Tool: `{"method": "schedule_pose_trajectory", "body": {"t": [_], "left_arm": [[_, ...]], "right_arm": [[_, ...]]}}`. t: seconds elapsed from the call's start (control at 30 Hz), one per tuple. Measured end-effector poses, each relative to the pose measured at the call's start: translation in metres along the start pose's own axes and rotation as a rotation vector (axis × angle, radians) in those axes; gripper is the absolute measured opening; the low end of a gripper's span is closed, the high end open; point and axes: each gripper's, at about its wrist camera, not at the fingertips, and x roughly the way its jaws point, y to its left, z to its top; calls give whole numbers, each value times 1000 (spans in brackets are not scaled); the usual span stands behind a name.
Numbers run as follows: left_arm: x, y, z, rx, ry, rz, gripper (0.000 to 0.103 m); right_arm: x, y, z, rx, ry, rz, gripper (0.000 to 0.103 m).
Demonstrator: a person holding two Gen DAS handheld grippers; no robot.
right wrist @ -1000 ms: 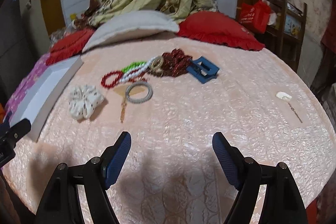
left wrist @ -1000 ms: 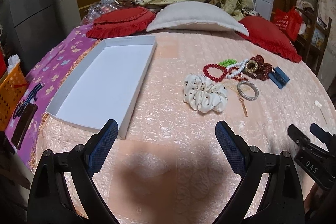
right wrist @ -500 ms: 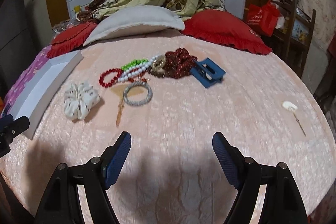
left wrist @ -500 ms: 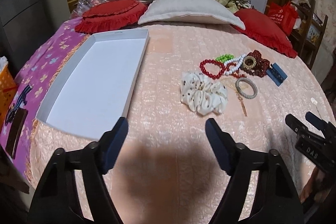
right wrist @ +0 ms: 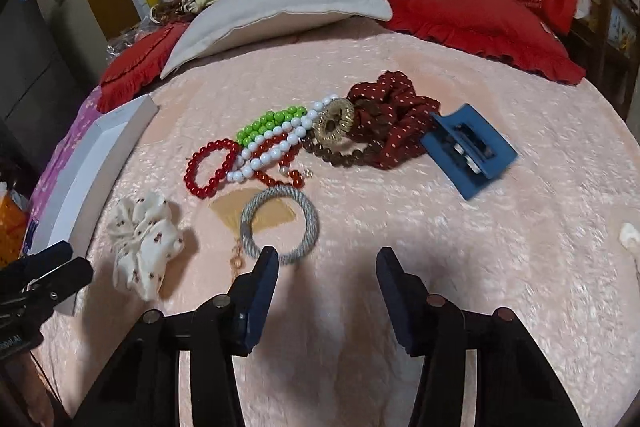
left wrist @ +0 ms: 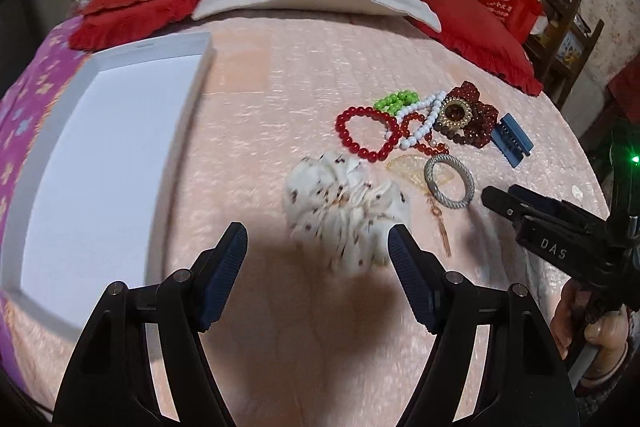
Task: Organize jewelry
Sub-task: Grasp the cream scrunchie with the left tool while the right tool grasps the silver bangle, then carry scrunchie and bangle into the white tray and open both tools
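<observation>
The left tongs [left wrist: 316,247] hang over the bed [left wrist: 280,75], released, with nothing between the pads; the white scrunchie [left wrist: 346,217] lies just beyond the right pad. The right tongs [right wrist: 326,273] are also released and have just been closing; nothing sits between them, and the grey bangle [right wrist: 280,223] lies just past the left pad. Beyond the bangle, mid-bed, lie a red bracelet [right wrist: 210,169], green beads [right wrist: 270,125], white beads [right wrist: 276,149], a gold ring piece [right wrist: 334,125], a dark red scrunchie [right wrist: 394,123] and a blue clip [right wrist: 468,151]. A white tray [left wrist: 100,163] lies along the bed's left edge. Pillows [right wrist: 276,11] line the far edge.
</observation>
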Motion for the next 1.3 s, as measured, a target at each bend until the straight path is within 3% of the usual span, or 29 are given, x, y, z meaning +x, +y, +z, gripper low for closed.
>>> {"method": "schedule_pose_trajectory", "body": {"t": [0.27, 0.33, 0.37, 0.4, 0.43, 0.5, 0.53, 0.67, 0.97, 1.17, 1.3], "left_arm": [[44, 7, 12, -38, 84, -42, 71], [51, 5, 12, -30, 97, -40, 53], [52, 3, 12, -18, 86, -19, 49], [52, 2, 11, -8, 82, -7, 22], [54, -1, 10, 5, 92, 0, 7], [51, -2, 9, -2, 93, -5, 7], [47, -3, 8, -1, 89, -1, 7], [22, -7, 2, 13, 41, 17, 7], [-51, 15, -6, -44, -29, -22, 7], [-90, 65, 6, -89, -83, 26, 7], [-107, 106, 19, -102, -121, 103, 7]], "right_arm": [[30, 14, 11, -66, 28, -14, 50], [37, 15, 12, -68, 37, -12, 46], [38, 16, 13, -70, 31, -23, 43], [39, 17, 14, -71, 27, -31, 38], [40, 17, 15, -68, 25, -40, 35], [40, 16, 16, -56, 24, -47, 10], [40, 16, 17, -52, 27, -47, 8], [30, 11, 14, -10, 26, -5, 7], [-22, 20, 8, -3, -19, 53, 7], [-49, 54, 20, -24, -39, 103, 7], [-54, 88, 30, -62, -37, 131, 7]]}}
